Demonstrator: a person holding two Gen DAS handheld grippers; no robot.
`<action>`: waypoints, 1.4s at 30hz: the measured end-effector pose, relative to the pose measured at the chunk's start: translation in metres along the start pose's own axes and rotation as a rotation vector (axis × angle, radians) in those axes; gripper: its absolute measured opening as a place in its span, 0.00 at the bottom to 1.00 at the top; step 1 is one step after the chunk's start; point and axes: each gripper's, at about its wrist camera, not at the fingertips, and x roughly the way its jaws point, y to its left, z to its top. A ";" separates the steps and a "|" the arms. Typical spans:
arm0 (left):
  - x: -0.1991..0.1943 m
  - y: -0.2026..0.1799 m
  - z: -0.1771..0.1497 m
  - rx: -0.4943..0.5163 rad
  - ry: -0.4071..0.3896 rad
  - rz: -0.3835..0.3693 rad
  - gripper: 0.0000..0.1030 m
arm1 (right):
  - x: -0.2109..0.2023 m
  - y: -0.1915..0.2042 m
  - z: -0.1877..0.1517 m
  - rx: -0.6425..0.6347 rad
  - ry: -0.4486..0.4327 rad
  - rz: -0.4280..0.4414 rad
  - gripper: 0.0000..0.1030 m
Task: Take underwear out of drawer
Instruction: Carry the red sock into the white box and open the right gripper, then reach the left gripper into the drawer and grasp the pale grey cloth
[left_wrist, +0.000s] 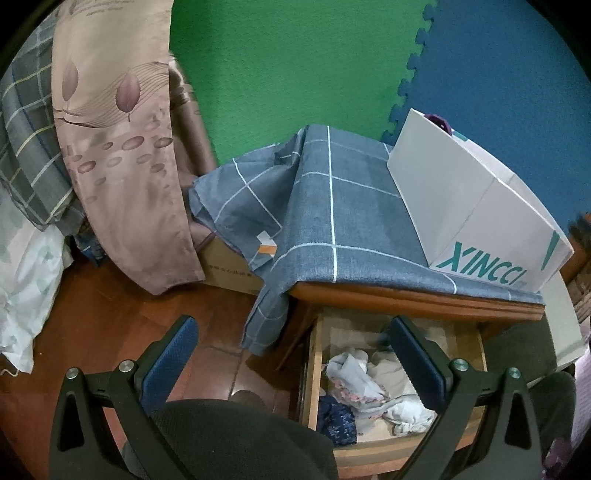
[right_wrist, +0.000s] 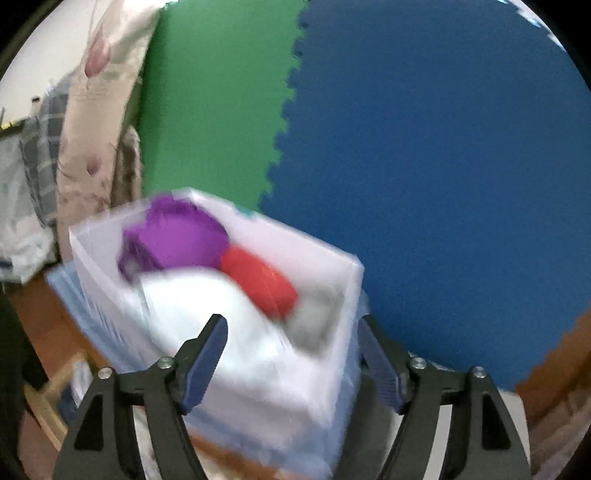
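My left gripper (left_wrist: 291, 354) wide and empty over the open drawer (left_wrist: 314, 369) — crumpled underwear (left_wrist: 354, 373) inside, my right gripper (right_wrist: 291, 354) spread (nothing held) — blurred white box (right_wrist: 343, 280) just beyond.

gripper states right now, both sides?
Left gripper: open, holding nothing, above the open drawer.
Right gripper: open, holding nothing, over the white box.

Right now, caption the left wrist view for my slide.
Open left gripper poised over the open drawer of crumpled underwear.
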 end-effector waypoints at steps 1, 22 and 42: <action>0.001 0.000 0.000 0.005 0.005 0.006 0.99 | -0.006 -0.006 -0.020 0.004 0.021 -0.031 0.73; 0.075 -0.092 -0.041 0.070 0.415 -0.157 1.00 | -0.038 -0.064 -0.125 0.304 0.081 -0.110 0.75; 0.159 -0.085 -0.070 -0.259 0.592 -0.152 1.00 | -0.040 -0.081 -0.131 0.409 0.066 -0.064 0.76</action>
